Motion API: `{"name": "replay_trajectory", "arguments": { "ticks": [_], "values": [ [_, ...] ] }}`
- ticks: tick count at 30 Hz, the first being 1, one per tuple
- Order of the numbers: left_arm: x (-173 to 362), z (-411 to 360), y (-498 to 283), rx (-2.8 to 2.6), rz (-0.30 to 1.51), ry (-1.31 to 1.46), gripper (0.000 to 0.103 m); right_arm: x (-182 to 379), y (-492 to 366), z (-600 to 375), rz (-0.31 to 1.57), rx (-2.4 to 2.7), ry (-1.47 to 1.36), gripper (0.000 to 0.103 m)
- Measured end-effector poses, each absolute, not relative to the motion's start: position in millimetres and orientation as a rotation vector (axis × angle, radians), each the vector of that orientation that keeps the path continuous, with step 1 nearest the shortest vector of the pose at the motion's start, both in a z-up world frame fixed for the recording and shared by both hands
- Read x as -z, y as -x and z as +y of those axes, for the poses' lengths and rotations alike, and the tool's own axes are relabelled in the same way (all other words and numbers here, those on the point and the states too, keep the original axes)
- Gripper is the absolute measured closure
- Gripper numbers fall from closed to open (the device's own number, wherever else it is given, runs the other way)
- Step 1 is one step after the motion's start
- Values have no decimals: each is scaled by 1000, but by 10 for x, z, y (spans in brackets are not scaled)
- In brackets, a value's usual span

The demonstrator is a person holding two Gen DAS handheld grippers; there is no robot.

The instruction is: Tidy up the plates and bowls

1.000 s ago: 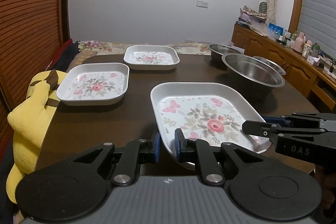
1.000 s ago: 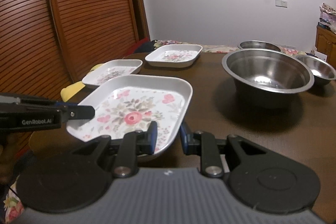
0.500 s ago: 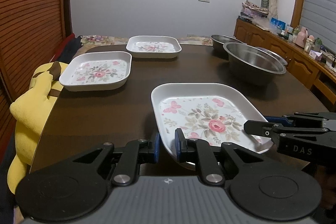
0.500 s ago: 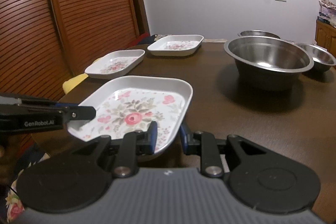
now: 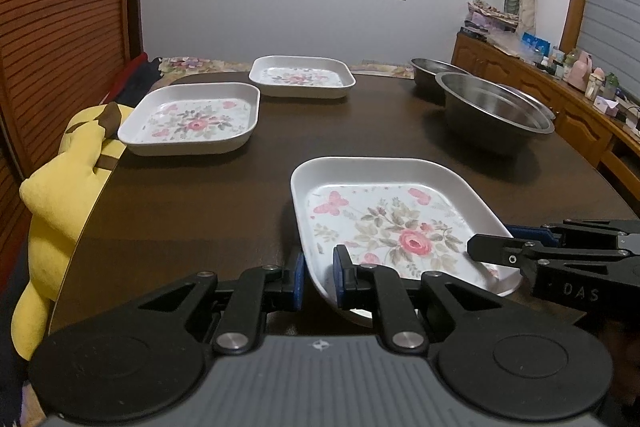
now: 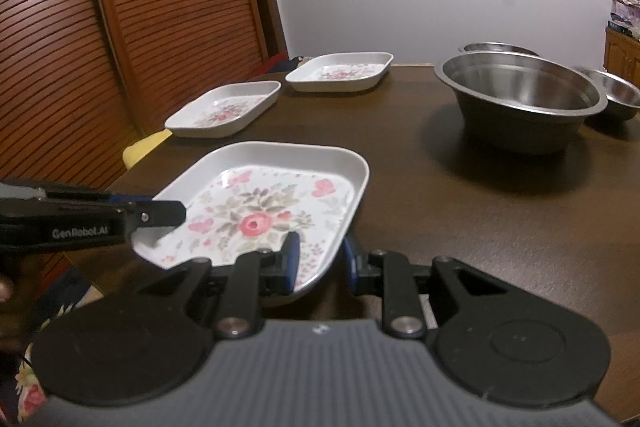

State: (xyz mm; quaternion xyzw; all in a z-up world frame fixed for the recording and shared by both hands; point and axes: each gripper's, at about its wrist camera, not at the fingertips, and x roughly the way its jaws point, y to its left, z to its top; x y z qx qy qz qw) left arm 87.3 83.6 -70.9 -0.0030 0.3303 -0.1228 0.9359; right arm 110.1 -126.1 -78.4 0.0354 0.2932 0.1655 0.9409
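Note:
A white square plate with a rose print (image 5: pixel 396 223) (image 6: pixel 272 211) is held over the table's near edge. My left gripper (image 5: pixel 318 277) is shut on its left rim; it shows from the side in the right wrist view (image 6: pixel 160 213). My right gripper (image 6: pixel 318 261) is shut on its right rim; it shows from the side in the left wrist view (image 5: pixel 492 251). Two more floral plates lie on the dark table: one at the left edge (image 5: pixel 192 119) (image 6: pixel 226 109), one at the back (image 5: pixel 302 75) (image 6: pixel 340 71). Three steel bowls stand right: a large one (image 5: pixel 492 115) (image 6: pixel 520 95), one behind (image 5: pixel 436 69) (image 6: pixel 498 47), a small one (image 6: pixel 612 95).
A yellow plush toy (image 5: pixel 68 187) hangs over the table's left edge. A slatted wooden door (image 6: pixel 120 7) stands at the left. A wooden sideboard (image 5: pixel 560 103) with small items runs along the right wall. Bare dark tabletop (image 5: pixel 344 131) lies between plates and bowls.
Both grippers have dropped lower with the plate held between them, so the view looks flatter across the table. The other plates and the bowls have not moved.

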Motion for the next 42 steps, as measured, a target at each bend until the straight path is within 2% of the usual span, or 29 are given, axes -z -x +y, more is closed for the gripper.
{"name": "replay_trajectory", "arguments": {
  "ticks": [12, 24, 30, 37, 42],
  "values": [
    [736, 864, -911, 244, 666, 27, 87, 789, -1125, -1316, 591, -342, -103, 76],
    [376, 1062, -1021, 212, 584, 9, 85, 321, -1191, -1383, 495, -364, -52, 76],
    [234, 1287, -1316, 171, 566, -9, 80, 65, -1440, -1198, 476, -439, -6, 76],
    [157, 1596, -1702, 146, 567, -27, 66, -110, -1842, -913, 509, -527, -5, 69],
    [193, 1852, -2006, 137, 587, -9, 64, -110, -2125, -673, 560, -566, 15, 69]
  ]
}}
